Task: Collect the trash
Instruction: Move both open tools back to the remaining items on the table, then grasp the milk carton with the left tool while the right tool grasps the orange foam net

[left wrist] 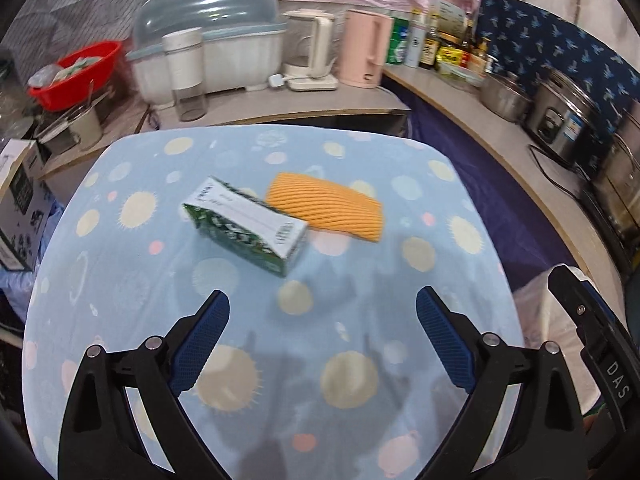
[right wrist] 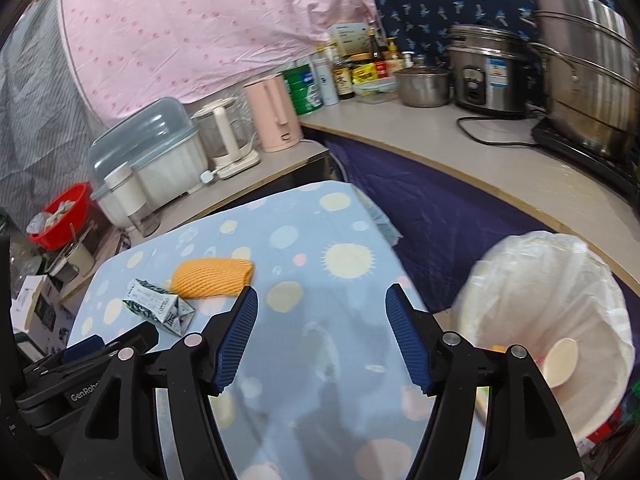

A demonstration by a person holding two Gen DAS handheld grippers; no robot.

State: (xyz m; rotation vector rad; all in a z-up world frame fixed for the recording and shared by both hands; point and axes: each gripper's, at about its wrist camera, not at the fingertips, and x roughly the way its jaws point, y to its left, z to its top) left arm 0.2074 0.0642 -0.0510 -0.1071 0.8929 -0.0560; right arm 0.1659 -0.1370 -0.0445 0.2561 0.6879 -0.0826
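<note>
The left gripper (left wrist: 322, 312) hung over the near part of the table (left wrist: 120, 320) with its blue-padded jaws spread wide and nothing between them. The right gripper (right wrist: 321, 306) was also released, its jaws parted over bare cloth and empty. The table was covered by a pale blue cloth printed with cream suns and pink and white dots, lying smooth with rounded corners.

Further in, near the middle of the cloth, lay a green and white carton (left wrist: 246, 226) on its side, one end crumpled. Just beyond it, touching or nearly so, lay an orange foam net sleeve (left wrist: 326, 210), flat. Both were well ahead of the fingertips.

Off the right edge of the table stood a bin lined with a white plastic bag (right wrist: 560, 272), its mouth open; a pale spoon-shaped piece (right wrist: 560, 362) and some scraps lay inside.

Behind the table ran a pale counter (left wrist: 280, 104). On it stood a dish rack with a grey-blue domed lid (left wrist: 208, 20), a white canister, a glass kettle (left wrist: 312, 48), a pink kettle (left wrist: 366, 48), and a cluster of bottles and tins. To the left sat a red basin (left wrist: 76, 72); to the right, a steel pot, a rice cooker (right wrist: 486, 72) and a tall steel steamer (right wrist: 584, 72). Pink dotted cloth and dark blue patterned cloth hung on the walls.
</note>
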